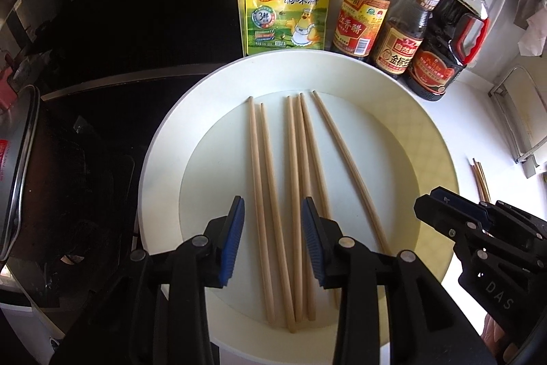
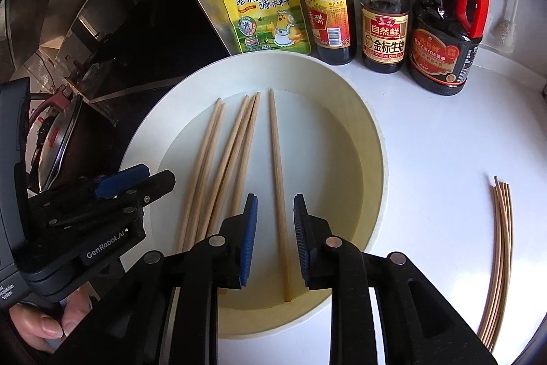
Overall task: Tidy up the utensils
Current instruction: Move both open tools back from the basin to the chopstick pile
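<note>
Both grippers hang over the white plate (image 1: 160, 180), fingers apart, nothing clamped. Six chopsticks (image 1: 297, 194) lie in the plate: two run between the left gripper (image 1: 273, 228) fingers, one lone stick (image 2: 278, 194) between the right gripper (image 2: 275, 228) fingers. More sticks (image 2: 501, 255) wait on the counter, well right of my fingers. I'd lift clear first — then go for those, pinching mid-length so the bundle stays level.

Six chopsticks (image 1: 294, 194) lie in the plate (image 1: 164, 180), bottles (image 1: 407, 26) behind it.
</note>
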A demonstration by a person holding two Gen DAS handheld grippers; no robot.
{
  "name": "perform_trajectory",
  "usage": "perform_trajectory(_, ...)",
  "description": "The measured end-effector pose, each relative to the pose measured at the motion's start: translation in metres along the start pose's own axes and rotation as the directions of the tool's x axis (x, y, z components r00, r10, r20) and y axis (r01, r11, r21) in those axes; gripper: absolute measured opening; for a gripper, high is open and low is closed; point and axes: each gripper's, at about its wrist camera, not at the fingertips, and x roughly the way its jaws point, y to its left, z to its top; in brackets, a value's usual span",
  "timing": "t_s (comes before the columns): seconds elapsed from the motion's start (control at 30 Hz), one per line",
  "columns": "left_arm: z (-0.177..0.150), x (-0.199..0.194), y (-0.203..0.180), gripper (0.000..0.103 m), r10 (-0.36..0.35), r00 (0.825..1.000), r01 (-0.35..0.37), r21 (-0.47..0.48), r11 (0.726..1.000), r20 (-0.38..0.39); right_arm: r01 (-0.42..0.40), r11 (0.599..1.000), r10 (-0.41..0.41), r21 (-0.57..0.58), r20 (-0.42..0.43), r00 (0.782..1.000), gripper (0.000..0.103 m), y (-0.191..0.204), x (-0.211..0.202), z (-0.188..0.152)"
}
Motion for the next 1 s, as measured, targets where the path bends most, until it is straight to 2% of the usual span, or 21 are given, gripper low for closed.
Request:
perform_trajectory(0.37, -0.013, -0.025, -0.025, 0.039, -0.002, 1.000, 0.001, 0.036, 0.999, 0.031, -0.009, 0.999, 0.007, 0.033, 0.063, 0.998, 0.029, -0.014, -0.035, -0.014)
perform_trajectory(0.57, -0.021, -0.036, -0.042, 0.048, 0.001, 0.999, -0.004, 0.056, 0.998, 0.048, -0.024, 0.998, 0.020, 0.057, 0.083, 0.996, 0.031, -0.025, -0.051, -0.027)
perform_trajectory(1.0, -0.040, -0.034, -0.096, 0.053, -0.039, 0.999, 0.037, 0.107, 0.994, 0.017, 0.005, 0.994, -0.015, 0.113, 0.082, 0.997, 0.034, -0.069, -0.076, -0.055)
